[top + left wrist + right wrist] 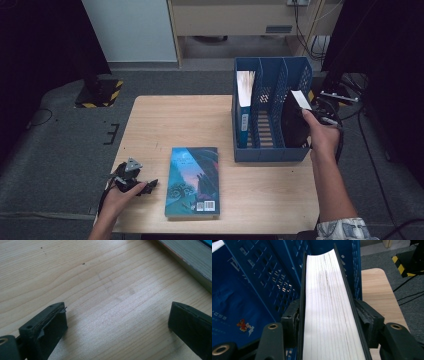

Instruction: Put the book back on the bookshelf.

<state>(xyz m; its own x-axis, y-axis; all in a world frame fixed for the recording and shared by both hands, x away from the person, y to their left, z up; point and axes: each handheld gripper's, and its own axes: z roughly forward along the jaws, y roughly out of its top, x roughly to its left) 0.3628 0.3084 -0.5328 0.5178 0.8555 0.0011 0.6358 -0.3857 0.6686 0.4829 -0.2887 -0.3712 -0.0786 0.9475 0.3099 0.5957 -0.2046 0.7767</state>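
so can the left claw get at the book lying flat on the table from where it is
Probably yes. The left claw rests open on the table just beside the flat book, with bare wood between them; the right claw is busy at the file rack.

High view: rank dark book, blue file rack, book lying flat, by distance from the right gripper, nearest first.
1. Dark book: between the jaws of the right gripper, standing in the rack's right compartment.
2. Blue file rack: around that book, at the table's right rear.
3. Flat book: front centre of the table, nearer the left gripper.
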